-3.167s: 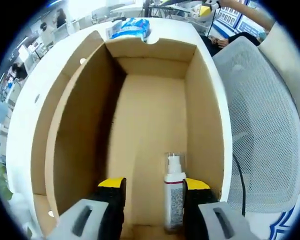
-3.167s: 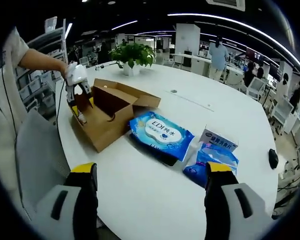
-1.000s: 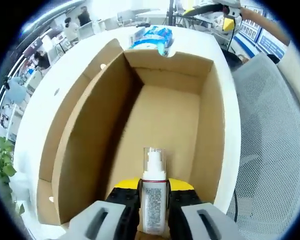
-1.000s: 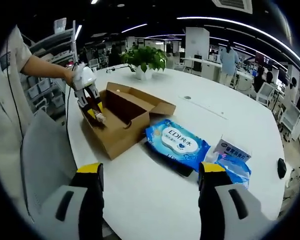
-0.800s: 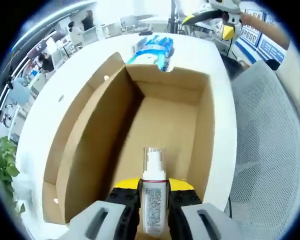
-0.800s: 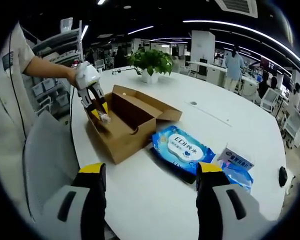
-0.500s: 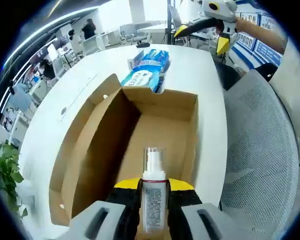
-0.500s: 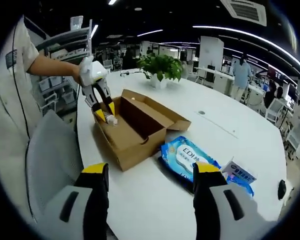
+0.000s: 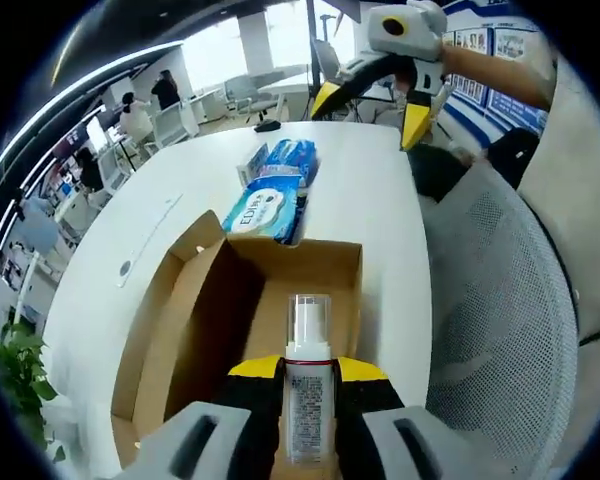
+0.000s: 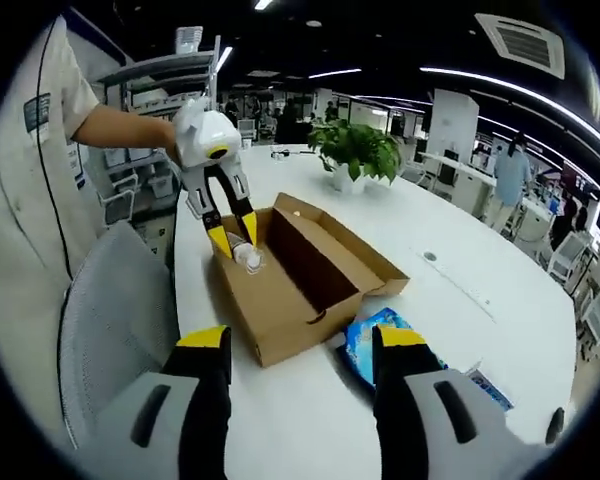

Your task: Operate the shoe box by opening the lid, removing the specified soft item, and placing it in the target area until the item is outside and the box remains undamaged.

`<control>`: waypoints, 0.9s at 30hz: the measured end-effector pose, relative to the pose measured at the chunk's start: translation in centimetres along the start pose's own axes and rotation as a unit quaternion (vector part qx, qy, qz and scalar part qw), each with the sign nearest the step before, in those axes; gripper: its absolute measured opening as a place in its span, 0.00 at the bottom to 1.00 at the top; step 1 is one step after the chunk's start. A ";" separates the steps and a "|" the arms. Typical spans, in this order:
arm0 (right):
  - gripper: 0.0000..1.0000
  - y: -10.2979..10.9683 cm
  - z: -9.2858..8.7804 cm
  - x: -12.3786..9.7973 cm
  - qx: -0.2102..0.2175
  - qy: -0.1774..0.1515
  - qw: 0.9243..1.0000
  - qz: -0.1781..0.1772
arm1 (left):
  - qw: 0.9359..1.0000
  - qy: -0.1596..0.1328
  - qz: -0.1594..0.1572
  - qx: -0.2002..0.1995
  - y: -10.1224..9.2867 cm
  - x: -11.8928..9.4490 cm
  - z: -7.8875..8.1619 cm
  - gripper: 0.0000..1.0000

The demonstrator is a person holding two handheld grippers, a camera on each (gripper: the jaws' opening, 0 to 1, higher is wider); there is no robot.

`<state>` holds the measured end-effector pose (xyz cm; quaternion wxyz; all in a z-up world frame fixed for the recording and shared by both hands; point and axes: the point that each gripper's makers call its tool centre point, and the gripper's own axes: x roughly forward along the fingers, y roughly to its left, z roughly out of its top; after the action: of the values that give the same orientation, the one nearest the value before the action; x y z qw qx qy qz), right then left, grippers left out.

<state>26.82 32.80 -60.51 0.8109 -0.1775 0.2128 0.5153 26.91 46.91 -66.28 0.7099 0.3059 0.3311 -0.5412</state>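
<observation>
Left gripper [image 9: 308, 375] closed tight on a small white spray bottle [image 9: 308, 385], bottle upright between the yellow-tipped jaws, held above the open cardboard box [image 9: 250, 330]. Box on a white table [image 9: 375, 200], lid flap folded out to one side. Blue wipes pack [image 9: 262, 210] just beyond the box's far end, smaller blue packets [image 9: 280, 160] further on. Right gripper [image 10: 300, 345] wide open, holding nothing, above the table edge near the box. Grey mesh chair [image 9: 500, 330] beside the table.
</observation>
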 end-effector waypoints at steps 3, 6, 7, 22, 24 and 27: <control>0.49 0.6 0.4 0.5 -0.012 0.003 1.000 0.014 | 1.000 -0.012 -0.008 0.012 -0.6 -0.1 0.9 0.19; 0.45 1.3 0.8 0.9 -0.022 0.003 0.999 0.028 | 0.999 -0.025 -0.019 0.020 -1.3 -0.2 1.9 0.19; 0.44 1.6 1.0 1.2 -0.026 0.003 0.999 0.034 | 0.999 -0.029 -0.021 0.024 -1.4 -0.2 2.2 0.19; 0.31 5.2 2.6 4.1 -0.065 0.011 0.993 0.098 | 0.993 -0.089 -0.054 0.051 -3.5 -0.6 5.4 0.19; 0.29 5.5 2.7 4.4 -0.068 0.013 0.992 0.105 | 0.993 -0.094 -0.056 0.055 -3.7 -0.6 5.7 0.19; 0.26 5.9 2.8 4.7 -0.074 0.015 0.991 0.115 | 0.991 -0.102 -0.059 0.059 -4.0 -0.7 6.0 0.19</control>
<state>23.70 40.20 -61.00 0.7277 -0.2194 0.2056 0.6165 23.74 41.65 -62.47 0.6875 0.2704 0.2412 -0.6293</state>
